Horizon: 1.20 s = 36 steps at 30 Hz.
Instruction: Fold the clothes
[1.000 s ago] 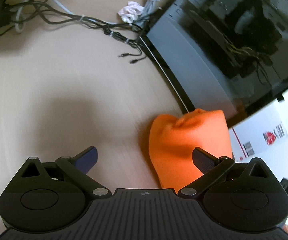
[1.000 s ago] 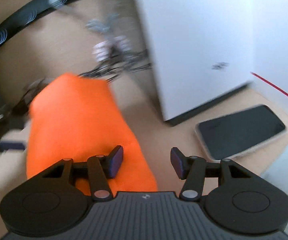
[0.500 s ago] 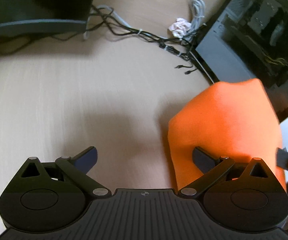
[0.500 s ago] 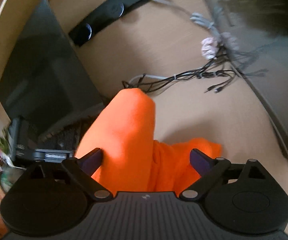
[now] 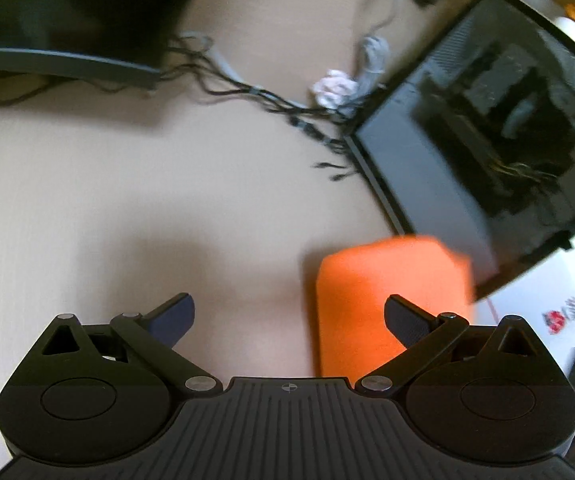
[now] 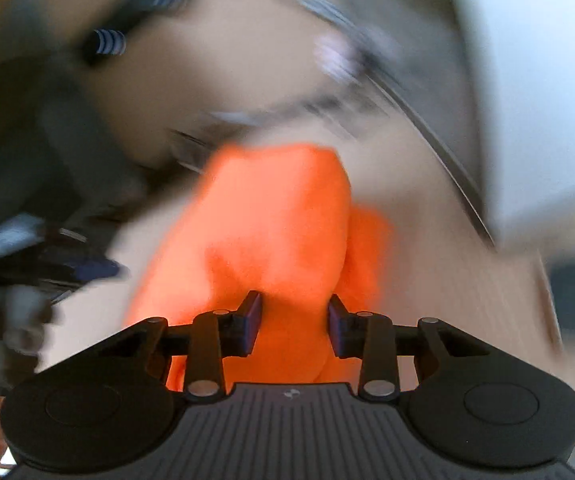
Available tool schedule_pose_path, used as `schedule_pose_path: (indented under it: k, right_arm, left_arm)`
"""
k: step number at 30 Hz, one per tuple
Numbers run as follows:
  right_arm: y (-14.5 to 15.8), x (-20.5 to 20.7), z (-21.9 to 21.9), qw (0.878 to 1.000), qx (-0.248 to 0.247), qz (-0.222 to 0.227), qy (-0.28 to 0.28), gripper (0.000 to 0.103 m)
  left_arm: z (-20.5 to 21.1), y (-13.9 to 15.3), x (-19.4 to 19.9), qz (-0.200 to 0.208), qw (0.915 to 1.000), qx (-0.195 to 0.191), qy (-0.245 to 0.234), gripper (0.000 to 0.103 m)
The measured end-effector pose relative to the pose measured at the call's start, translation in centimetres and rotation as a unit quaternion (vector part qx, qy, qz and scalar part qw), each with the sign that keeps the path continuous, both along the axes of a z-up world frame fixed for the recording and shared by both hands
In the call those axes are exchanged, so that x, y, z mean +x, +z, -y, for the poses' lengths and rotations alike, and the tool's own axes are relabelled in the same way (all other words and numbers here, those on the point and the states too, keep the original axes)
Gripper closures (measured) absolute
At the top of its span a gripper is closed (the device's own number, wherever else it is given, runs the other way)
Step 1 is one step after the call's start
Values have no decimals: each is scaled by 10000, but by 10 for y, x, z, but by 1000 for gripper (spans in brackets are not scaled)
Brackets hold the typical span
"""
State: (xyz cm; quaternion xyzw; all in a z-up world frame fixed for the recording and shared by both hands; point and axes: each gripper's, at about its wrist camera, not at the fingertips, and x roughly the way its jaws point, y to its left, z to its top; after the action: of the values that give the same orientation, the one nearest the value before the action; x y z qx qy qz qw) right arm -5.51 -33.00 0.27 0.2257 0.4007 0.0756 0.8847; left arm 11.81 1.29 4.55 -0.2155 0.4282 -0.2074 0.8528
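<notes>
Gripping a bunched ridge of the orange cloth (image 6: 279, 232), the right gripper (image 6: 293, 318) had its fingers drawn narrow, with fabric filling the gap between them; whether they truly pinched it or only straddled it was hard to settle through the blur. The left gripper (image 5: 289, 314) hung with its fingers spread wide and nothing between them, its right finger in front of the cloth's near edge. The cloth lay on the pale counter (image 5: 135, 200), just beside the dark glass-sided computer case (image 5: 487, 152) and short of the tangle of cables (image 5: 271, 100).

To do this well, I judged, the held edge should be carried over and laid square on the layer beneath, with the free gripper pinning or catching the opposite corner so the bundle did not drag toward the case.

The cloth looked soft, thick and fleecy, bright orange, mounded with rounded lobes rather than lying flat; in the left view it showed as a compact block with a fairly straight left edge.
</notes>
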Motion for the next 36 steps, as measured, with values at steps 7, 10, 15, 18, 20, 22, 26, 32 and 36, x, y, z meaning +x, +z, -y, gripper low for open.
schedule_pose_path:
  k: [7, 10, 15, 18, 20, 22, 26, 32, 36]
  right_arm:
    - [-4, -23, 2, 9975, -678, -42, -180, 64]
    - [19, -29, 3, 9971, -639, 378, -165, 61]
    - [66, -16, 2, 9901, -366, 1338, -227, 17]
    - [61, 13, -14, 9914, -584, 1166, -84, 12]
    - [44, 33, -19, 9952, -531, 818, -121, 10]
    - [23, 46, -14, 9984, 51, 492, -266, 7]
    - [49, 29, -55, 9901, -208, 1302, 478, 39]
    - [64, 20, -80, 9742, -1057, 1788, 885, 55]
    - [21, 54, -55, 9917, -929, 894, -1, 46]
  left_arm:
    - [74, -12, -3, -102, 9877, 275, -1538, 0]
    - [87, -16, -9, 25, 9833, 726, -1669, 0]
    - [76, -20, -9, -22, 9857, 670, -1547, 0]
    - [74, -23, -10, -46, 9865, 619, -1515, 0]
    - [72, -23, -11, -46, 9870, 633, -1474, 0]
    - [69, -23, -13, -58, 9876, 677, -1416, 0]
    - [60, -25, -14, -116, 9878, 663, -1406, 0]
    - [48, -28, -15, -196, 9881, 647, -1385, 0]
    - [42, -24, -12, -171, 9898, 538, -1304, 0]
